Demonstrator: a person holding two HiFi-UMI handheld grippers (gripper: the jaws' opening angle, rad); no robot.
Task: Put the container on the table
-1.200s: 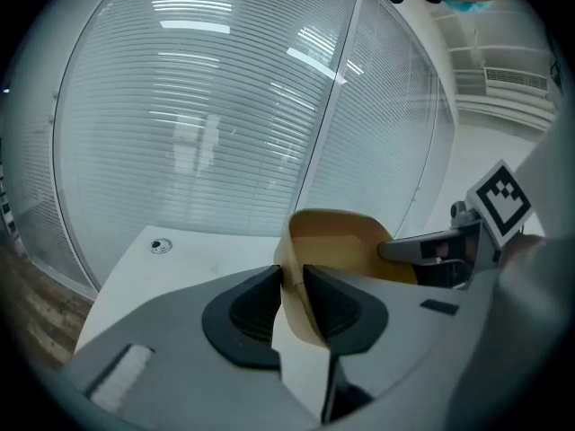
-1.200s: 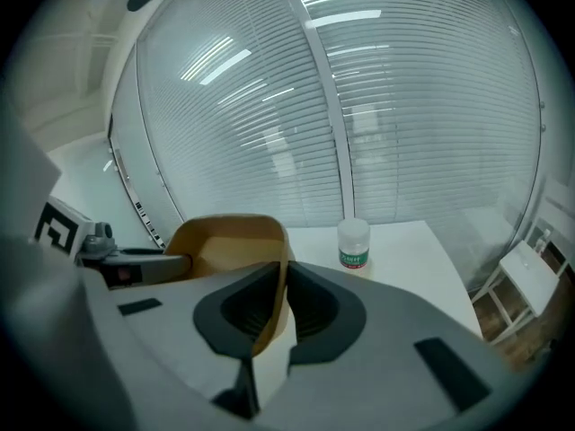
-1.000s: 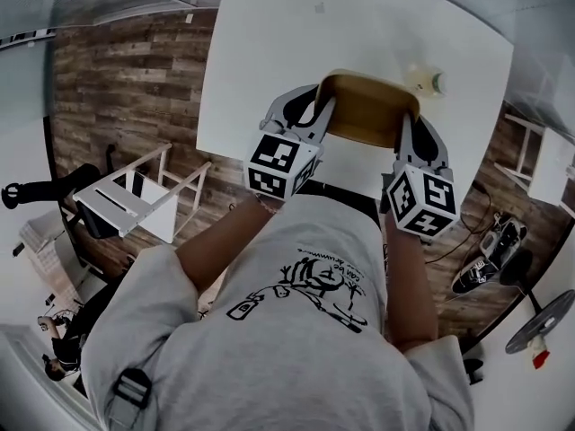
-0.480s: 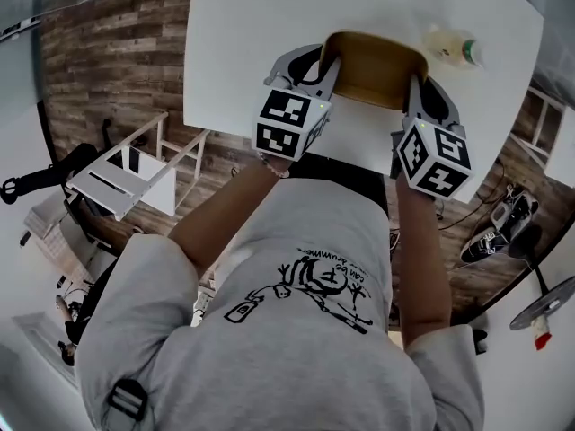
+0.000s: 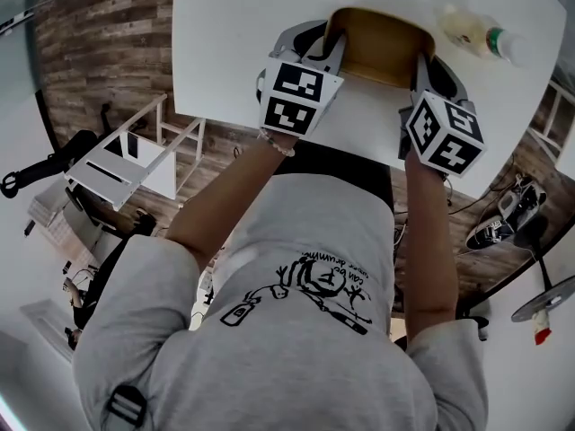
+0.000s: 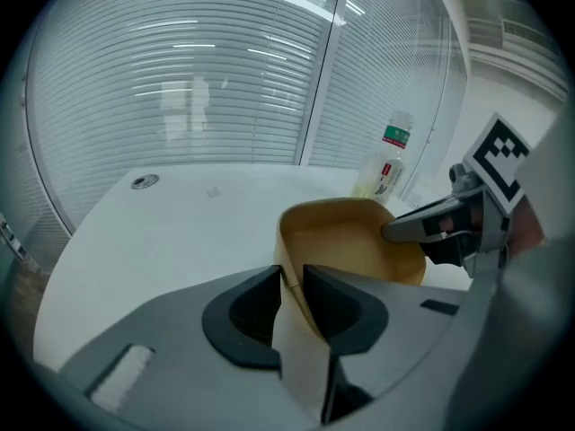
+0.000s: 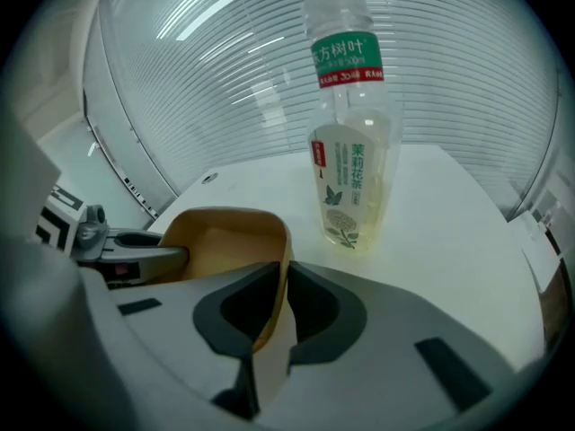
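White counter (image 5: 234,61) over a plank floor (image 5: 99,61) — the tan container (image 5: 377,48), empty inside, sits low over its near edge, the left hand-held gripper (image 6: 289,299) and right hand-held gripper (image 7: 283,305) each pinching an opposite thin wall, presumably to keep it level — a bottle (image 7: 352,151) of pale liquid stands just beyond.

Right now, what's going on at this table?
A person is holding a two-jaw gripper in each hand, and both are clamped on one tan container. The left gripper pinches the container's left wall and the right gripper pinches the opposite wall. The container sits low at the near edge of the white table, beside an upright bottle of pale drink. I can't tell whether its base touches the tabletop yet.
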